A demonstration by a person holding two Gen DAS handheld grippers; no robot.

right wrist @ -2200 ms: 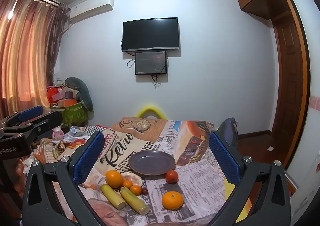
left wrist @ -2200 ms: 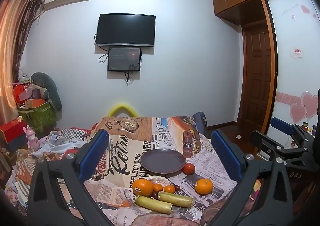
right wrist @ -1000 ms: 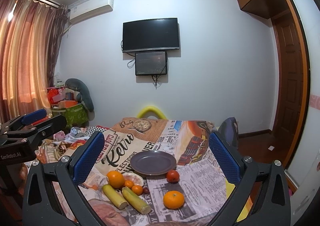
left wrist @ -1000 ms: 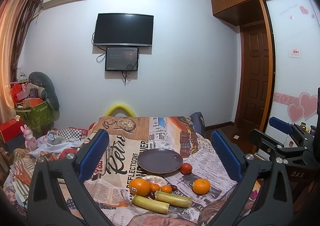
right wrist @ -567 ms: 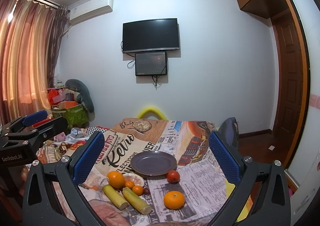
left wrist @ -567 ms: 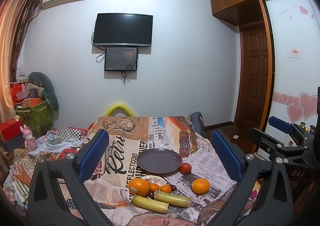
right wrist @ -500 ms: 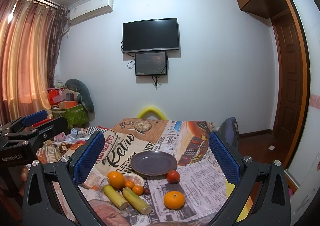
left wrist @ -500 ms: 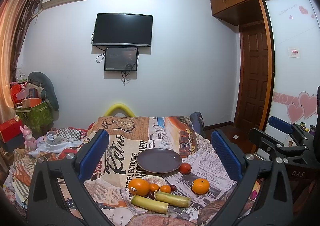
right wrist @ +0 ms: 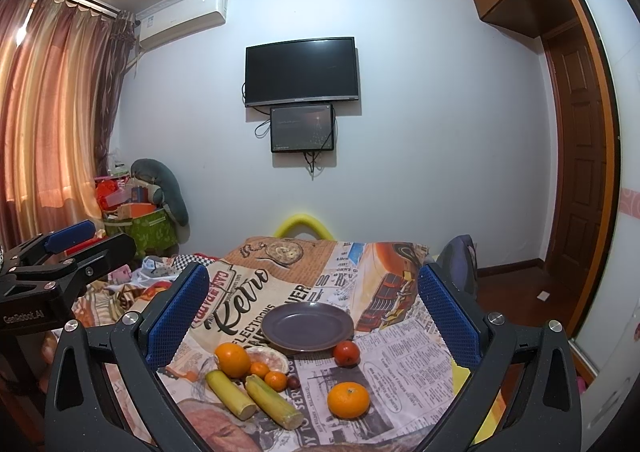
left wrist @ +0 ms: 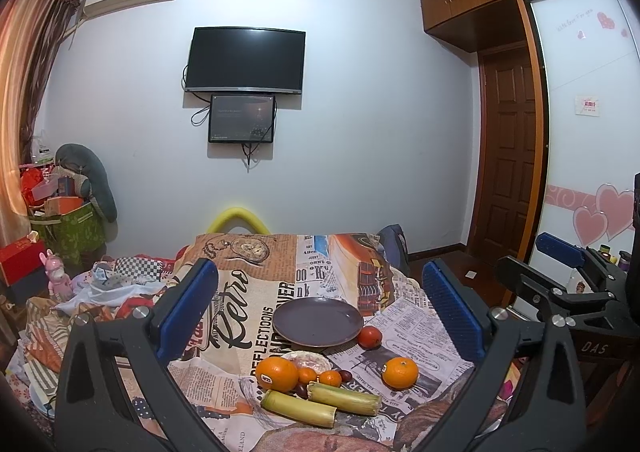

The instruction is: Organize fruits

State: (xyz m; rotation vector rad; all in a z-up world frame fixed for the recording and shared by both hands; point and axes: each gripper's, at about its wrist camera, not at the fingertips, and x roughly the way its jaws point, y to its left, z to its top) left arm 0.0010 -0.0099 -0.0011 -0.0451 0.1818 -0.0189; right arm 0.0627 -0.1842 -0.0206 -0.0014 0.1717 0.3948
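A dark purple plate [left wrist: 318,320] [right wrist: 307,326] lies bare on the newspaper-print tablecloth [left wrist: 248,300]. In front of it sit a large orange [left wrist: 277,373] [right wrist: 232,359], two small tangerines [left wrist: 330,378], a dark date [right wrist: 294,382], a red tomato [left wrist: 369,336] [right wrist: 346,353], a second orange [left wrist: 399,372] [right wrist: 348,399] and two yellow-green cane pieces [left wrist: 298,408] [right wrist: 273,402]. My left gripper [left wrist: 318,308] and right gripper [right wrist: 313,308] both hover open above the near table edge, holding nothing.
A pale shell-like dish [right wrist: 267,360] lies behind the tangerines. A yellow chair back [left wrist: 238,217] rises beyond the table. Clutter and a green box [left wrist: 70,230] fill the left; a brown door [left wrist: 508,155] stands right. A television [left wrist: 246,59] hangs on the wall.
Both views have drifted very slightly; the fruit sits marginally lower and left in the left wrist view. Nothing on the table has moved and both grippers stay open.
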